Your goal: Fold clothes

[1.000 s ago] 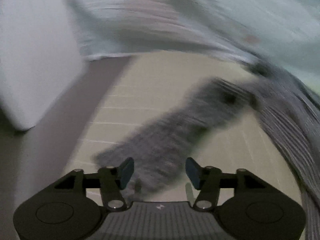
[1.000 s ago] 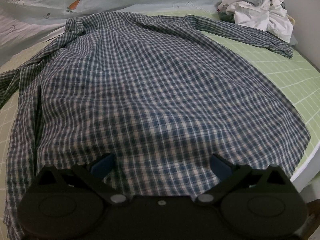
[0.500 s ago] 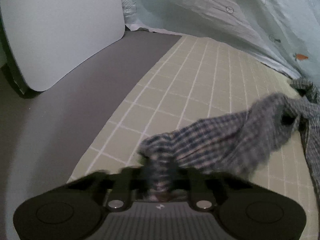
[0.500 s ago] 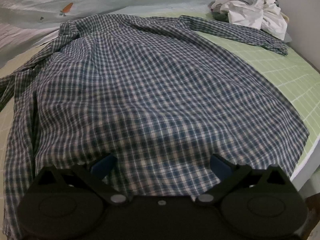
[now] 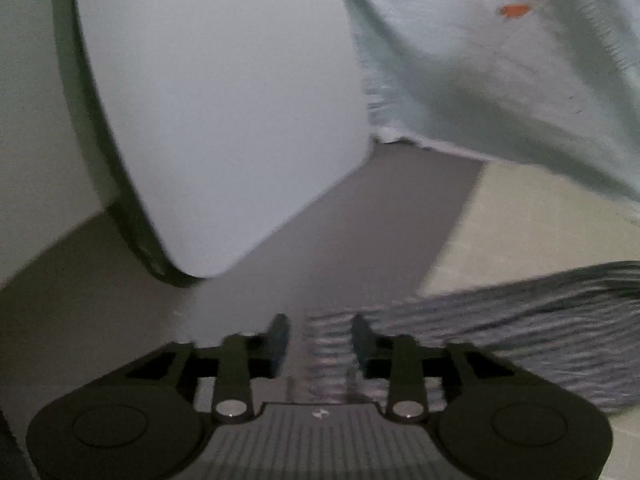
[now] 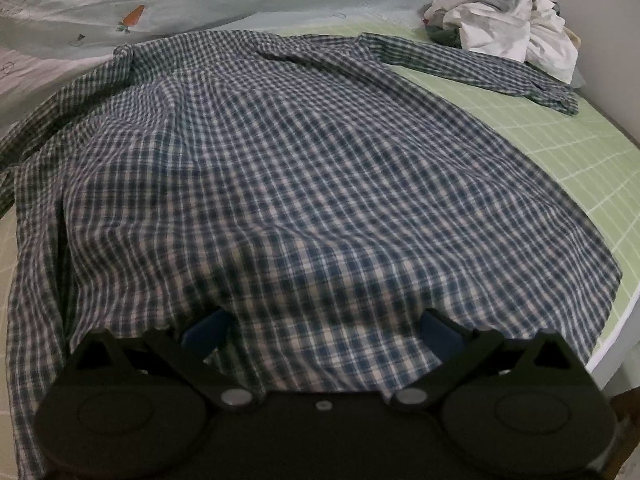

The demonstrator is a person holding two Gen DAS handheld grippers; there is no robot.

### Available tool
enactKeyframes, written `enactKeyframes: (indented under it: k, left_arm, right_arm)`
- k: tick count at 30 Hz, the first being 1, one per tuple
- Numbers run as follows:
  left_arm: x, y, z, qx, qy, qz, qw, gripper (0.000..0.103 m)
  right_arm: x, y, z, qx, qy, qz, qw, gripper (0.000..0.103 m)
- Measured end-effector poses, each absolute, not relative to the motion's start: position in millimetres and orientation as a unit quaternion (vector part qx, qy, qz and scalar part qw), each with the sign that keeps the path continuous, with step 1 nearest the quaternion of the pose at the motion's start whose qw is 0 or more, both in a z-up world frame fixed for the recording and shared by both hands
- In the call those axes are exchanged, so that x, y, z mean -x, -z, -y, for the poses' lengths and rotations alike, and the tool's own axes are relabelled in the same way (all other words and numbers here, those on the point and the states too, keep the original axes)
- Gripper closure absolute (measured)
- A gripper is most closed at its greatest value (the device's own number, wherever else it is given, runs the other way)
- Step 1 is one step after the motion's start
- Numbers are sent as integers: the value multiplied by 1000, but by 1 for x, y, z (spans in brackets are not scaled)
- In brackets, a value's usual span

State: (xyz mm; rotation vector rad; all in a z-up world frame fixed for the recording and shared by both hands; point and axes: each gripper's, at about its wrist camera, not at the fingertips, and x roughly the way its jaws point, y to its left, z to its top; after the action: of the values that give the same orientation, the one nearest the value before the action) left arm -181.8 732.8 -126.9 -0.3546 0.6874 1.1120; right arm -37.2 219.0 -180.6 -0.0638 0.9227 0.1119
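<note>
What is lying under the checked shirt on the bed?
The shirt is spread over a green grid-patterned sheet, which shows around its right edge. Whatever else may lie beneath its middle is covered and cannot be seen.

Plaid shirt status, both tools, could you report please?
Left tool open around sleeve. Right tool open over plaid shirt. Clothes pile clear.

My blue-and-white checked shirt (image 6: 304, 184) lies spread flat on the green grid sheet (image 6: 568, 148), sleeves outstretched.
</note>
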Motion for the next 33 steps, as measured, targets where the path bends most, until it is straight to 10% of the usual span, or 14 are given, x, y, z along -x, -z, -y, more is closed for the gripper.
enactKeyframes:
  k: [14, 33]
  left_arm:
    - [119, 149, -524, 244, -164, -419, 859, 31]
    - [94, 171, -385, 251, -215, -464, 822, 31]
  right_arm:
    - [50, 177, -207, 86, -164, -433, 882, 0]
    - [-8, 174, -50, 78, -134, -407, 900, 0]
